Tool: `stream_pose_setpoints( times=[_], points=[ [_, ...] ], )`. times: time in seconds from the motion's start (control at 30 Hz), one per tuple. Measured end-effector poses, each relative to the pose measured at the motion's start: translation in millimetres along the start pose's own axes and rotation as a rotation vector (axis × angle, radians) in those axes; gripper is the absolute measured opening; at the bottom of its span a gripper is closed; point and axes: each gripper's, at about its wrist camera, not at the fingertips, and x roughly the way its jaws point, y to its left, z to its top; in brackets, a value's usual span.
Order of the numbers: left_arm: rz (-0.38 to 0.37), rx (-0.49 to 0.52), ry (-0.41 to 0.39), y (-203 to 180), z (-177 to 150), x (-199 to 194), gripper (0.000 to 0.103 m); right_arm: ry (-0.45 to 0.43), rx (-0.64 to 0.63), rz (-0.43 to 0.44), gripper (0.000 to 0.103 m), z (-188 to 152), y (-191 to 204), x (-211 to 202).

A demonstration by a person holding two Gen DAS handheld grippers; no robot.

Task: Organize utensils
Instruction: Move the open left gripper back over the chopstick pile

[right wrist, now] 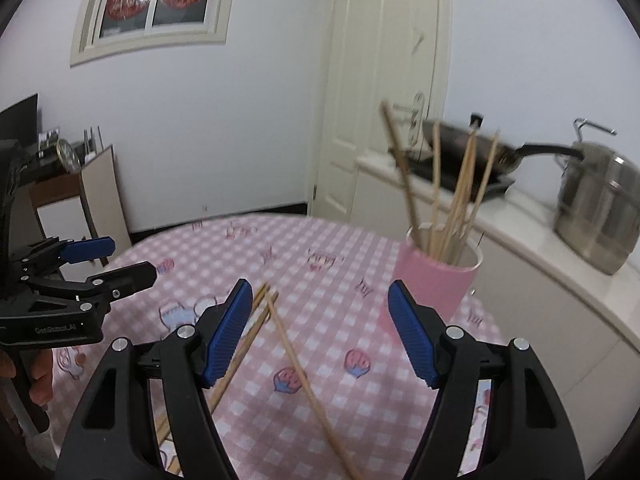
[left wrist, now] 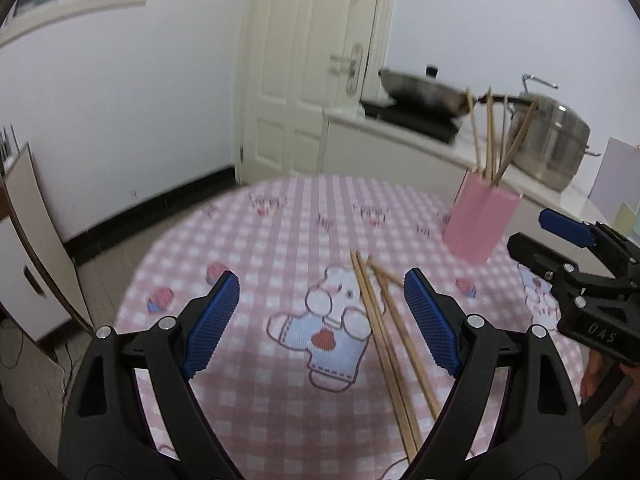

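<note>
Several loose wooden chopsticks [left wrist: 382, 336] lie in a fan on the pink checked tablecloth [left wrist: 248, 240]. My left gripper [left wrist: 323, 320] hovers above them, open, its blue pads touching nothing. A pink holder [left wrist: 478, 222] with several chopsticks standing in it is at the table's far right. My right gripper [left wrist: 534, 238] shows at the right edge, close to the holder. In the right wrist view my right gripper [right wrist: 320, 334] is open and empty above the loose chopsticks [right wrist: 302, 376], with the pink holder [right wrist: 434, 286] just beyond its right finger. The left gripper [right wrist: 120, 262] is at the left, open.
A white counter [left wrist: 448, 152] runs behind the table to the right, with a wok [left wrist: 420, 92] on a black stove and a large steel pot [left wrist: 556, 140]. A closed white door [left wrist: 304, 80] is behind. A low cabinet [right wrist: 80, 200] stands to the left of the round table's edge.
</note>
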Motion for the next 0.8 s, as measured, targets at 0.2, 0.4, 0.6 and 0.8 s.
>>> stream_pose_setpoints(
  times=[0.2, 0.4, 0.6, 0.8],
  points=[
    [-0.024, 0.032, 0.114, -7.8, -12.6, 34.1, 0.083, 0.092, -0.009, 0.021, 0.067, -16.4, 3.0, 29.0],
    [0.016, 0.086, 0.178, -20.3, -19.6, 58.9, 0.083, 0.127, 0.013, 0.035, 0.067, -22.8, -6.7, 39.3],
    [0.061, 0.113, 0.239, -25.6, -21.1, 73.6, 0.083, 0.143, 0.048, 0.063, 0.067, -24.2, -16.2, 42.7],
    [0.085, 0.112, 0.288, -24.6, -24.3, 84.7, 0.083, 0.148, 0.059, 0.081, 0.067, -24.5, -18.6, 46.7]
  ],
)
